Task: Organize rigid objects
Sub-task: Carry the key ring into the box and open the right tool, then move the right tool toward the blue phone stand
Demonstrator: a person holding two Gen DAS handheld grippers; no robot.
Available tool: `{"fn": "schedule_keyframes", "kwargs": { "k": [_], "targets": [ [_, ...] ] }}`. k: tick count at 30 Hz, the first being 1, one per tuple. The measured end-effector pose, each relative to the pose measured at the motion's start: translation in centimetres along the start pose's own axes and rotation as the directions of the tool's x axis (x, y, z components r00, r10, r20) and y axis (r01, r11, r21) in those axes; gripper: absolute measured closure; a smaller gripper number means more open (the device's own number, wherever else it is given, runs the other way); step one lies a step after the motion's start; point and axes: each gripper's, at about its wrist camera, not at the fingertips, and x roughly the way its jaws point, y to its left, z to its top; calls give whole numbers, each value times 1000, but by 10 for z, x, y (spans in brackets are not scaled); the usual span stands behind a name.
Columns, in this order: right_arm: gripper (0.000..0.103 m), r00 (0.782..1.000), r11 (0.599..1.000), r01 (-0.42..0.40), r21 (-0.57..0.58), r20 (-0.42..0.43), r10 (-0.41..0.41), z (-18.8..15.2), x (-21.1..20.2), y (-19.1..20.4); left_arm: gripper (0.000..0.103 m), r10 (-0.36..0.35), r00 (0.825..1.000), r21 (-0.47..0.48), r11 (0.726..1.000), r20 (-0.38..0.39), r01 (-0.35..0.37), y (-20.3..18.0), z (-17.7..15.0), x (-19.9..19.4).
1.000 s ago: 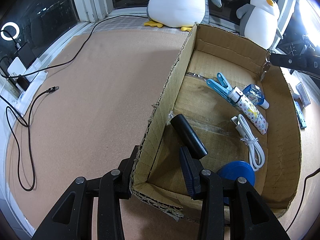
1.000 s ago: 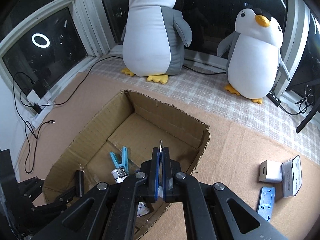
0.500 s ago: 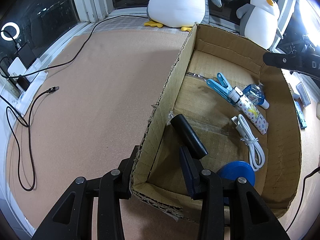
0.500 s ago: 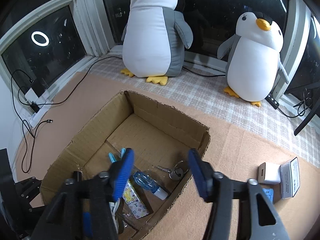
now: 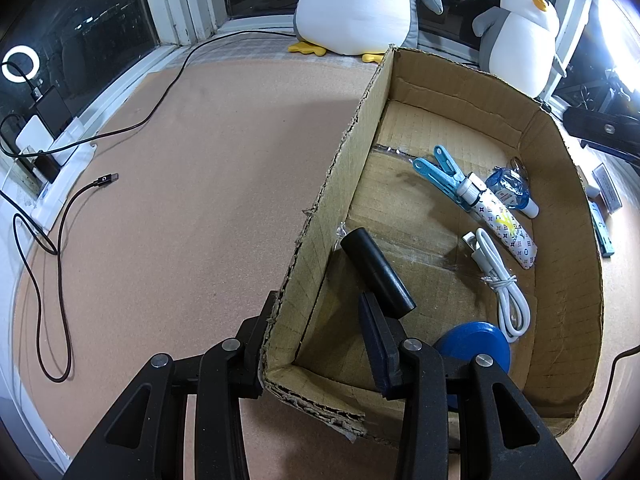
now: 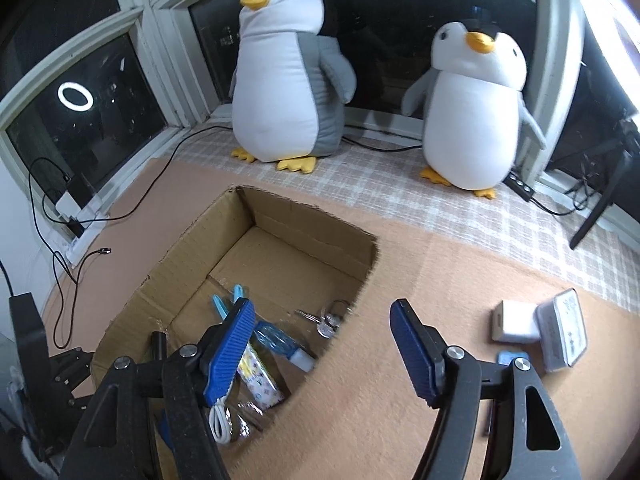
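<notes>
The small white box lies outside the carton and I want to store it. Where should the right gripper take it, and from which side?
Probably from above, closing on the near and far edges of the white box. It lies flat on the mat, and a grey case sits against its right side, so that side is blocked. The right gripper is opening, with nothing between its jaws.

Right gripper (image 6: 322, 346) jaws, pinched on keys (image 6: 330, 318) a second ago, are opening and empty; keys now lie inside cardboard box (image 6: 280, 216).
</notes>
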Motion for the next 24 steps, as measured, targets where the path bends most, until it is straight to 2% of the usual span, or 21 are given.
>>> {"fn": "schedule_keyframes", "kwargs": {
  "k": [2, 8, 12, 16, 24],
  "targets": [
    [27, 1000, 1000, 7, 12, 5, -7, -3, -7, -7, 61, 1, 1000, 1, 1000, 0, -1, 0, 0, 0],
    [26, 998, 997, 60, 40, -4, -60, -18, -27, -35, 61, 1, 1000, 2, 1000, 0, -1, 1, 1, 0],
    [26, 996, 991, 80, 109, -37, -76, -32, -34, -66, 61, 1, 1000, 3, 1000, 0, -1, 1, 1, 0],
    [26, 991, 979, 119, 166, -79, -107, -45, -31, -96, 61, 2, 1000, 4, 1000, 0, -2, 2, 1, 0],
    [26, 979, 954, 154, 259, -170, -112, -61, -10, -136, 61, 2, 1000, 5, 1000, 1, -2, 3, 1, 0]
  ]
}}
